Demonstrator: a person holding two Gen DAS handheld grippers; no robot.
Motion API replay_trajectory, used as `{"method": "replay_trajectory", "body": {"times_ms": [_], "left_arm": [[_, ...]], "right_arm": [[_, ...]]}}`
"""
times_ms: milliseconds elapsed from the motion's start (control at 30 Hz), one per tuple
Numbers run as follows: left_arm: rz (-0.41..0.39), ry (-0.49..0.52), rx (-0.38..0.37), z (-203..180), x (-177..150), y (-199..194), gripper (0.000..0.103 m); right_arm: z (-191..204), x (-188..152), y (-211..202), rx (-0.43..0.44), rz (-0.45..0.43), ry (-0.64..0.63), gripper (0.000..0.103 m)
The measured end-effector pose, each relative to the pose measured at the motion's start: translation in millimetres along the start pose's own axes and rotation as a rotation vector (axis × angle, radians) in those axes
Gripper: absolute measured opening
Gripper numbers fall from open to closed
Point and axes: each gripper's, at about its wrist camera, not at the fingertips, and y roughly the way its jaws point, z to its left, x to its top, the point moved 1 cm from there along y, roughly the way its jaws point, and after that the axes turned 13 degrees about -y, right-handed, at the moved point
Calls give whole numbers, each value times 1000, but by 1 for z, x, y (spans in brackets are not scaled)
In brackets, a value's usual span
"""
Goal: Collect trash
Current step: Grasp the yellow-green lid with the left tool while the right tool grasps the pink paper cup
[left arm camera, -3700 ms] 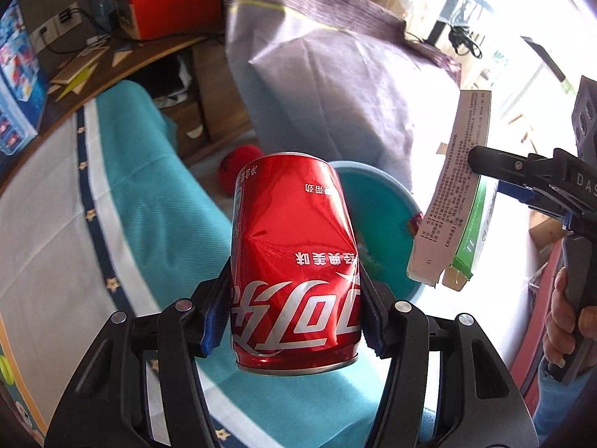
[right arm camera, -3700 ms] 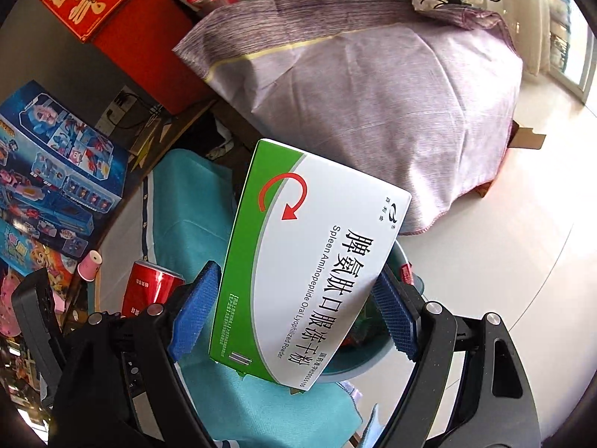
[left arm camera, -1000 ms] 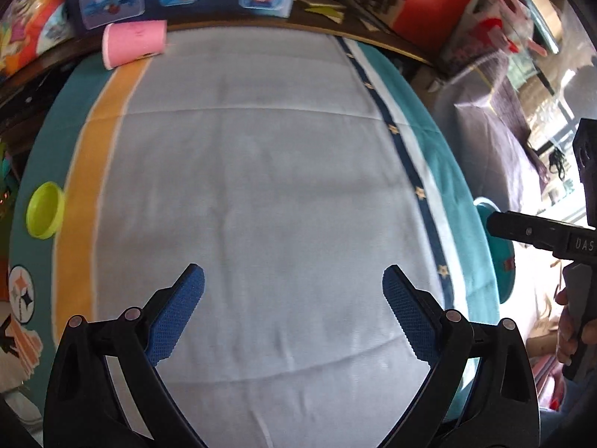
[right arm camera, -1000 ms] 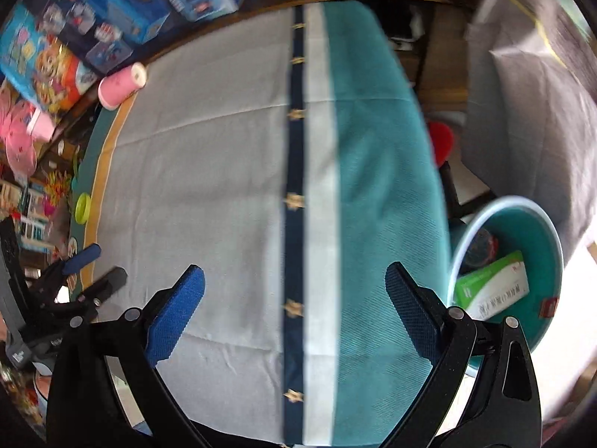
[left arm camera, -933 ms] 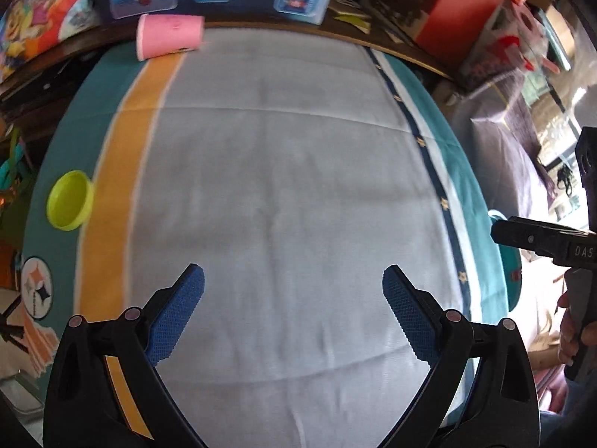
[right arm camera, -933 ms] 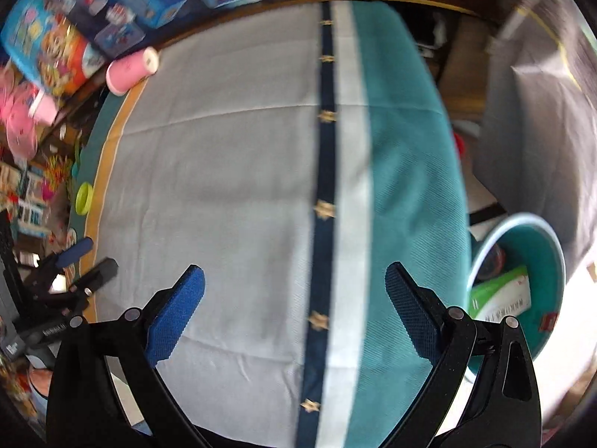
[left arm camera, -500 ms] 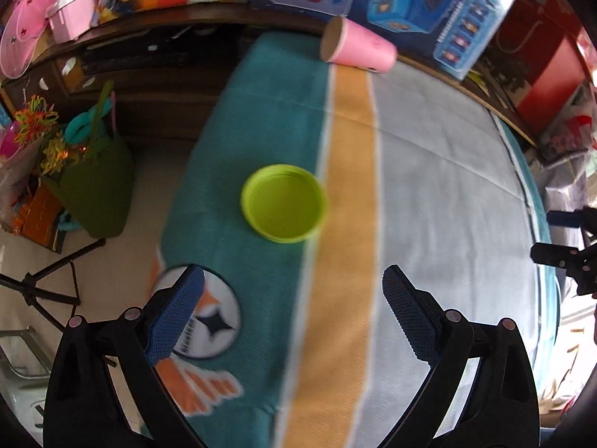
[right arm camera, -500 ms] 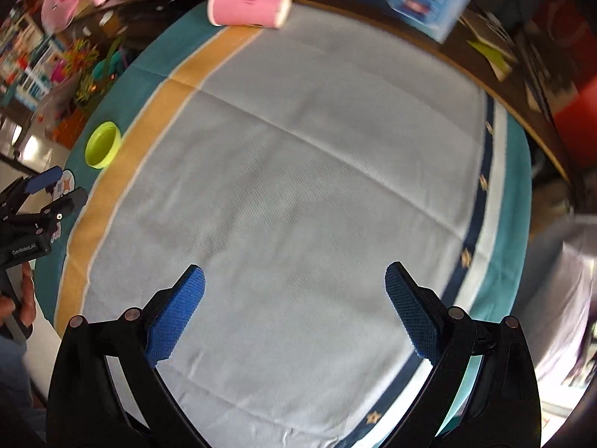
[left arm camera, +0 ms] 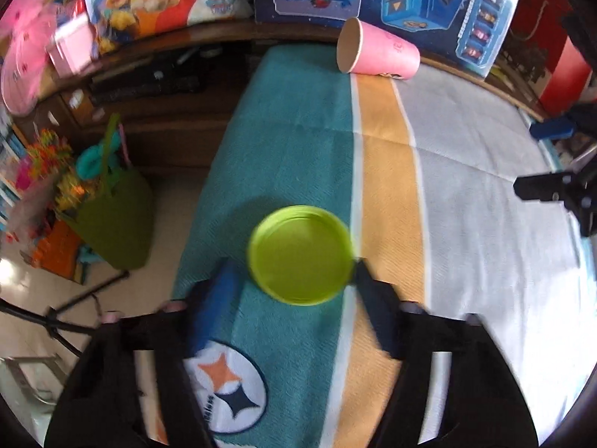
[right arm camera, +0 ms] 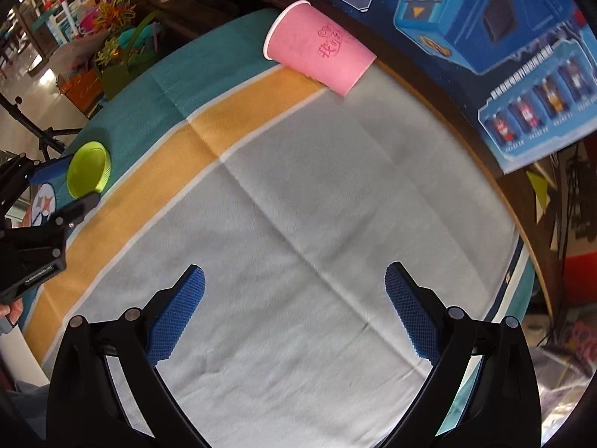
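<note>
Behind the lime lid (left arm camera: 300,254), a tipped pink cup (left arm camera: 377,54).

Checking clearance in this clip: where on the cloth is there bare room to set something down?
The grey panel between the orange stripe and the open right gripper is bare. It is crowded at the far edge by the pink cup and on the teal side, where the left gripper flanks the green lid.

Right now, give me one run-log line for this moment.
left gripper: open, straddling green lid | right gripper: open, empty, over cloth | pink cup: on its side, untouched
</note>
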Motion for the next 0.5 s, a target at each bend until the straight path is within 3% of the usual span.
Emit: {"method": "replay_trajectory", "body": {"times_ms": [500], "left_arm": [[-27,-86,-52,-24,68,23,55]], "right_arm": [[-47,84,24,-75,-52,-124,93]]}}
